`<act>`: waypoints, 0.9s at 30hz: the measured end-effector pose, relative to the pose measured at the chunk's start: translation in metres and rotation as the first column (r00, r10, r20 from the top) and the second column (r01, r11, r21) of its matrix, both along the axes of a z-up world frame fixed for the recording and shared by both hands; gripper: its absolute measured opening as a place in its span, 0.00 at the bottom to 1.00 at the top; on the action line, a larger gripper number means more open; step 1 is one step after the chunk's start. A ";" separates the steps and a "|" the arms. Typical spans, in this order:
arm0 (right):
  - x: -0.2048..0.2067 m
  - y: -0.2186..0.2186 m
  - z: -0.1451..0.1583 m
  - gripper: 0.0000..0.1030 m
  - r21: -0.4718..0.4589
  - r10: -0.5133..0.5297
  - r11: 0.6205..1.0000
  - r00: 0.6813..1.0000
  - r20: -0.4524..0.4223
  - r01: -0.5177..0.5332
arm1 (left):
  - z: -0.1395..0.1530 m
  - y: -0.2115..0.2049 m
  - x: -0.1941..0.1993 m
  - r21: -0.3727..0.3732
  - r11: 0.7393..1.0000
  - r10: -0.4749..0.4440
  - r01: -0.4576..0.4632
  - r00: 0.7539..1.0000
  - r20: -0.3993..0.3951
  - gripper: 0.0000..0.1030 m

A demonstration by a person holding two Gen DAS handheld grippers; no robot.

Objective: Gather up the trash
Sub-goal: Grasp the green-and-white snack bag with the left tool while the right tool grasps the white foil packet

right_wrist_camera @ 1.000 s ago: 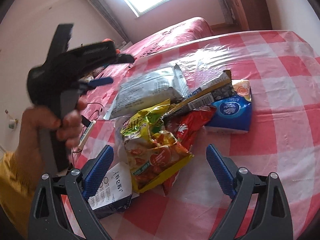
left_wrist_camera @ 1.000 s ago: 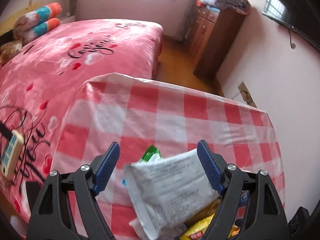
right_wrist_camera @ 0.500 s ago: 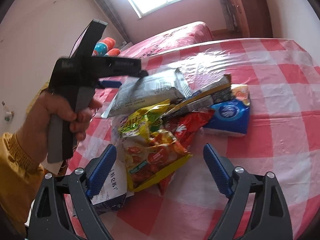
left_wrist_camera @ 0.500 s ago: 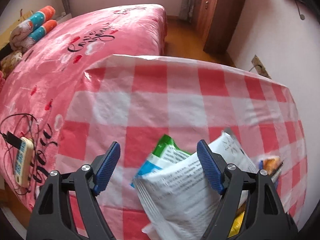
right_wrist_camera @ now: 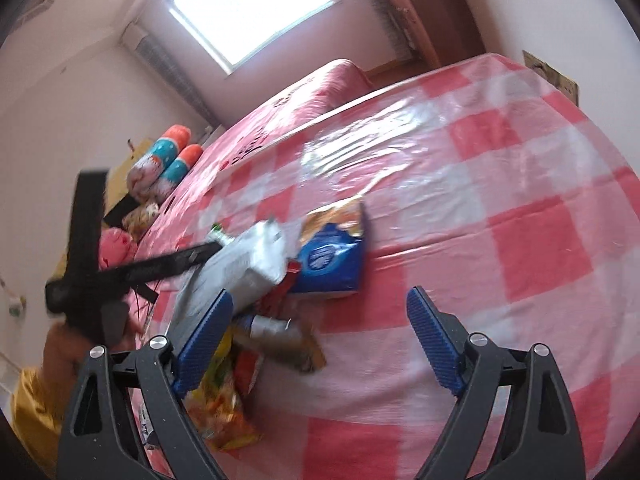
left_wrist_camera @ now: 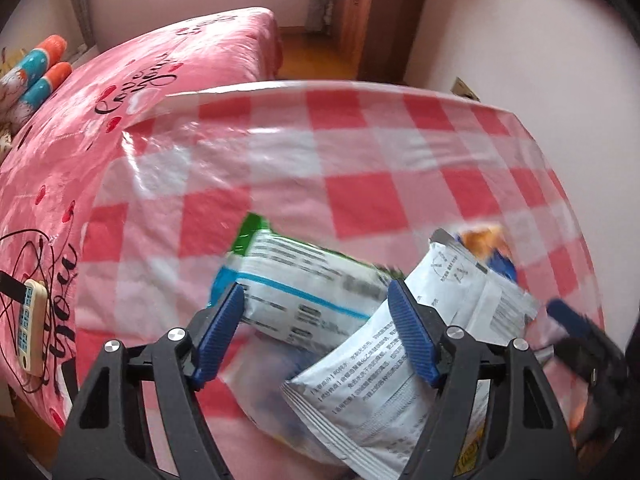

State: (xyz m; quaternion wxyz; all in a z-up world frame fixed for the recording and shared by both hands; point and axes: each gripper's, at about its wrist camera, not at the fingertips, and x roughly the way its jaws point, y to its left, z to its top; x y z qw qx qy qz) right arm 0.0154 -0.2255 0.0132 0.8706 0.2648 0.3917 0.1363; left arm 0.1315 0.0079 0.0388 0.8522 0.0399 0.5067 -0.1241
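Observation:
A pile of wrappers lies on the red-and-white checked table (left_wrist_camera: 360, 192). My left gripper (left_wrist_camera: 316, 332) points down over it with its jaws closing. A white packet with a blue stripe and green end (left_wrist_camera: 300, 288) lies between the pads, which do not press it. A silver-white packet (left_wrist_camera: 384, 384) sits under the right finger. My right gripper (right_wrist_camera: 320, 340) stands open low over the table, beside a blue tissue pack (right_wrist_camera: 332, 260), a yellow-red snack bag (right_wrist_camera: 224, 404) and a red wrapper (right_wrist_camera: 280, 294). A hand (right_wrist_camera: 68, 352) holds the left gripper's black body (right_wrist_camera: 152, 268).
A bed with a pink cover (left_wrist_camera: 140, 92) adjoins the table's left side. A power strip with cables (left_wrist_camera: 30, 316) lies on the bed. A wooden cabinet (left_wrist_camera: 360, 12) stands at the back, and a wall (left_wrist_camera: 540, 80) runs close along the table's right edge.
My left gripper dipped toward the pile and its jaws narrowed; the striped packet now lies between them. My right gripper rolled and shifted, so the pile sits at its left finger.

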 end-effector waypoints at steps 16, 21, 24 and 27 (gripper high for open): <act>-0.017 -0.010 0.007 0.85 0.007 0.016 1.000 1.000 0.027 -0.016 | -0.002 -0.034 -0.096 -0.023 0.983 -0.185 0.185 0.982 -0.031 0.72; -0.026 -0.007 0.010 0.85 -0.027 0.009 1.000 0.999 0.038 -0.008 | 0.009 -0.025 -0.106 0.038 0.976 -0.215 0.215 0.977 0.002 0.72; -0.033 -0.003 0.017 0.85 -0.051 0.008 0.999 0.998 0.060 -0.005 | 0.023 -0.023 -0.106 0.110 0.958 -0.272 0.265 0.961 0.049 0.72; -0.039 0.001 0.023 0.85 -0.069 0.005 0.998 0.997 0.075 0.000 | 0.028 -0.022 -0.098 0.176 0.925 -0.352 0.336 0.933 0.072 0.72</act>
